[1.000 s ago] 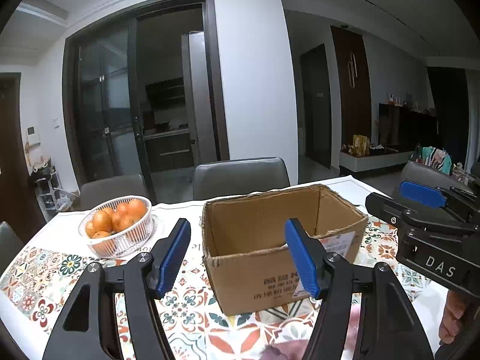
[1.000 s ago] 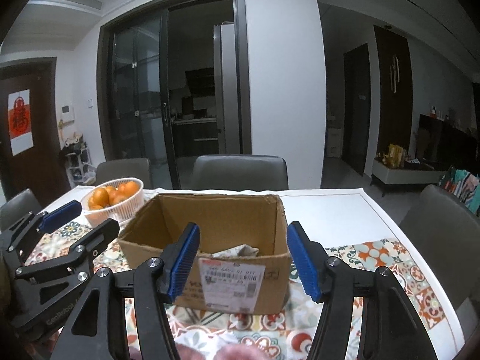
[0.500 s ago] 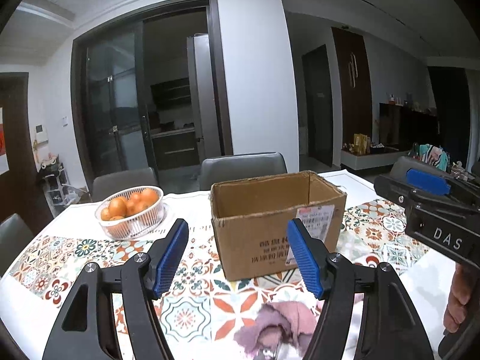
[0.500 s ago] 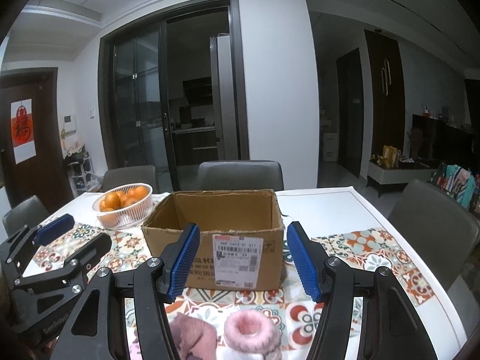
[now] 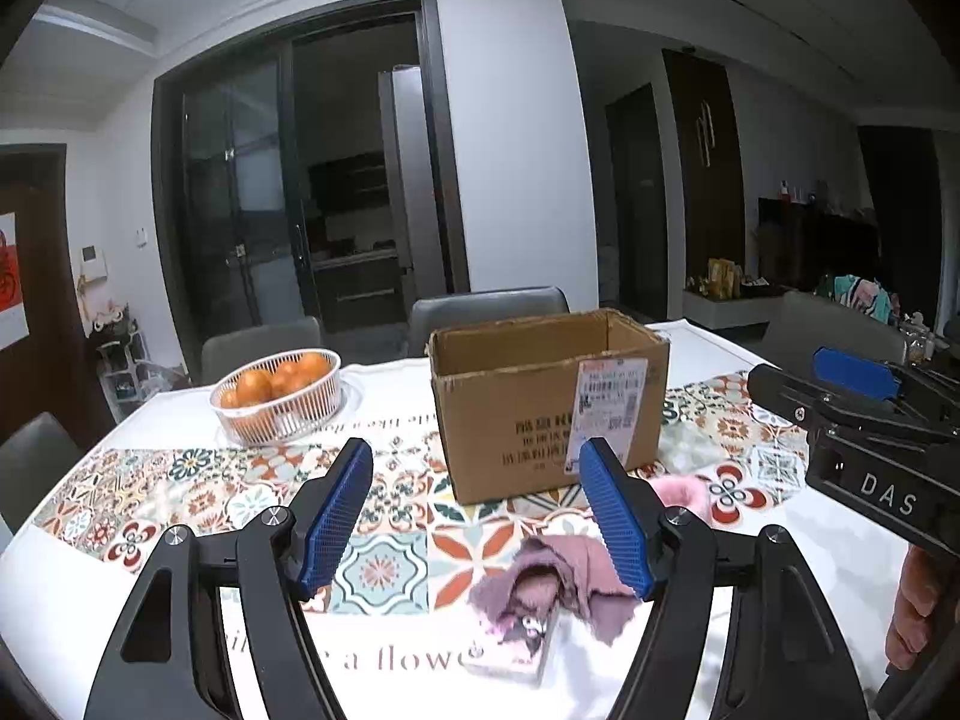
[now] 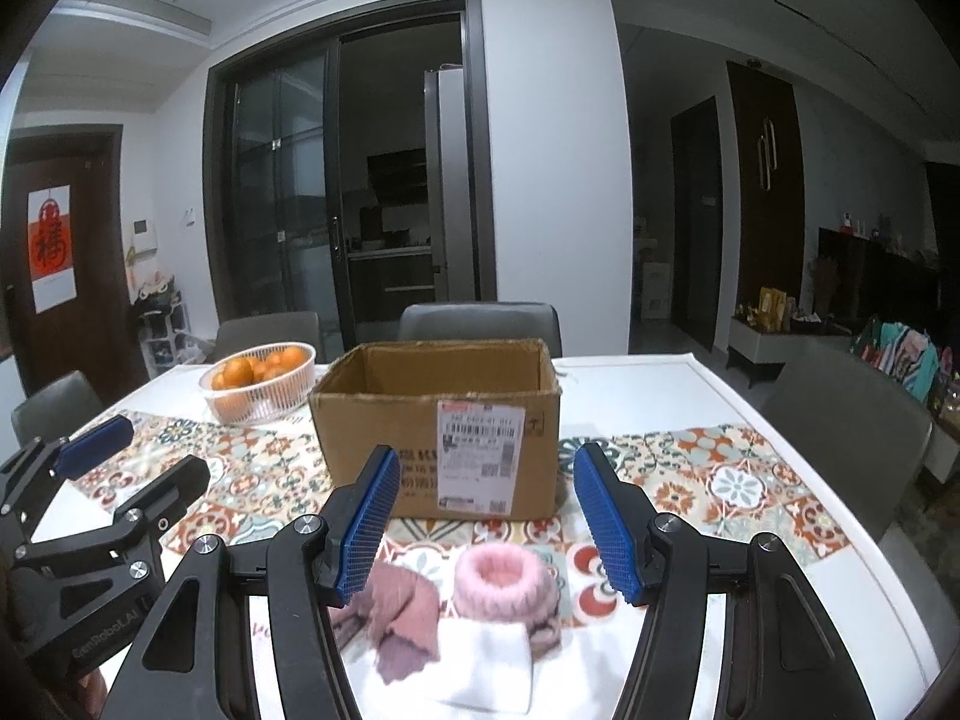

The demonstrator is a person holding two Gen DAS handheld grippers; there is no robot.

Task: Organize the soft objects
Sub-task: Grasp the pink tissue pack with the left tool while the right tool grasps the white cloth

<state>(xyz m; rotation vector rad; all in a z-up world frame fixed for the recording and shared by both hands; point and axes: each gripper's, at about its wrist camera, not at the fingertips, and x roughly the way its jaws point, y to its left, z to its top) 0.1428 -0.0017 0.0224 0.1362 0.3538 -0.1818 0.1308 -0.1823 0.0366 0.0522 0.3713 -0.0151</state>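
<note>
Brown cardboard is the material of the open box (image 6: 438, 426) that stands in the middle of the right wrist view, on a table (image 6: 648, 384) covered with a patterned runner (image 6: 720, 480); a white shipping label (image 6: 480, 456) is stuck on its near wall. In the lower middle of this view the soft things lie just before the box: a pink fluffy ring (image 6: 501, 573), a mauve cloth (image 6: 399, 609) at its left and touching it, and a white folded cloth (image 6: 486, 657) below them. The right gripper (image 6: 486, 531) hangs above these things with its blue pads spread apart, and nothing is pinched between them. In the left wrist view the left gripper (image 5: 474, 525) is in the lower middle; its jaws are opening and no thing is between the pads, though the mauve cloth (image 5: 564, 573) lies on the table under the right pad, with a small pink packet (image 5: 516, 645) against its lower edge. The box (image 5: 540, 414) is at the middle here. A white basket (image 5: 279, 399) with oranges (image 5: 270, 378) stands at the middle left, well apart from the box. At the right edge the other gripper is seen from the side, and a hand (image 5: 915, 612) holds its handle.
</note>
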